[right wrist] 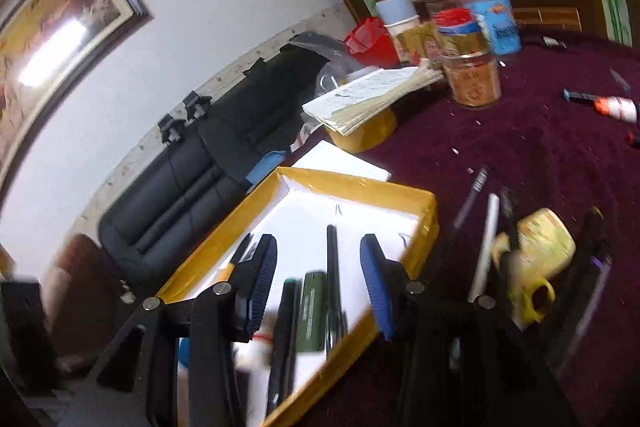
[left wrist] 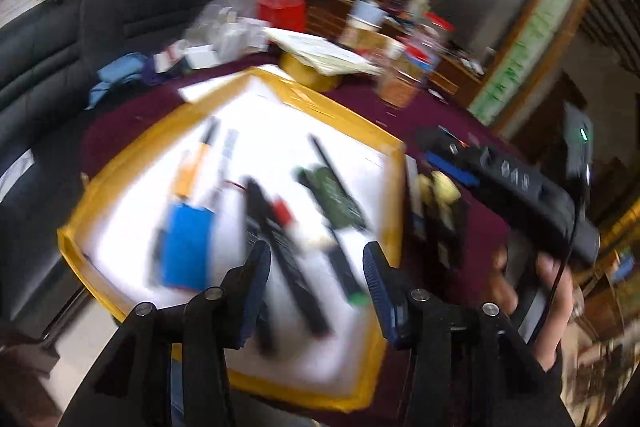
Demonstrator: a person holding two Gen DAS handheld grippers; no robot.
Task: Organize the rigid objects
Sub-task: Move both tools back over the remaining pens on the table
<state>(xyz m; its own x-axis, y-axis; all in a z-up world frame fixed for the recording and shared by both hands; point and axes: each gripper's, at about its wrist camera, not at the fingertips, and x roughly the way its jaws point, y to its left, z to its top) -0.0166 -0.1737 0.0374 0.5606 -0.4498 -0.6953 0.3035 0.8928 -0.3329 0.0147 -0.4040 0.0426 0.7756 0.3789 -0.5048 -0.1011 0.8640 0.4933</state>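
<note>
Shallow rectangular tray with yellow-taped rim and white floor (left wrist: 394, 187) sits on a dark maroon cloth-covered table (right wrist: 520, 155), near its edge. Inside the tray, lying roughly parallel: a blue rectangular block (left wrist: 186, 247), an orange-and-black pen-like tool (left wrist: 192, 167), a long black flat bar (left wrist: 288, 267), a dark green flat rectangular case (left wrist: 332, 199), and a thin black rod (left wrist: 328, 163). Both views are motion-blurred, so finer detail cannot be told.

Left gripper (left wrist: 316, 291), black with blue ribbed pads, hovers over the near end of the tray. Jaws stand partly apart; nothing gripped, the pads press on nothing.

Right gripper (right wrist: 318, 287), same build, also above the tray; jaws partly apart, empty. In the left wrist view a hand (left wrist: 548, 287) holds this tool's black body.

Outside the tray, on the cloth to its right: a yellowish ceramic mug on its side (right wrist: 544, 247), a white pen (right wrist: 486, 243), a thin dark pen (right wrist: 466, 207). Further back: a stack of papers (right wrist: 372, 95), a clear jar with orange contents (right wrist: 474, 79), a red basket (right wrist: 366, 39). A black sofa (right wrist: 192, 187) stands beyond the table.
</note>
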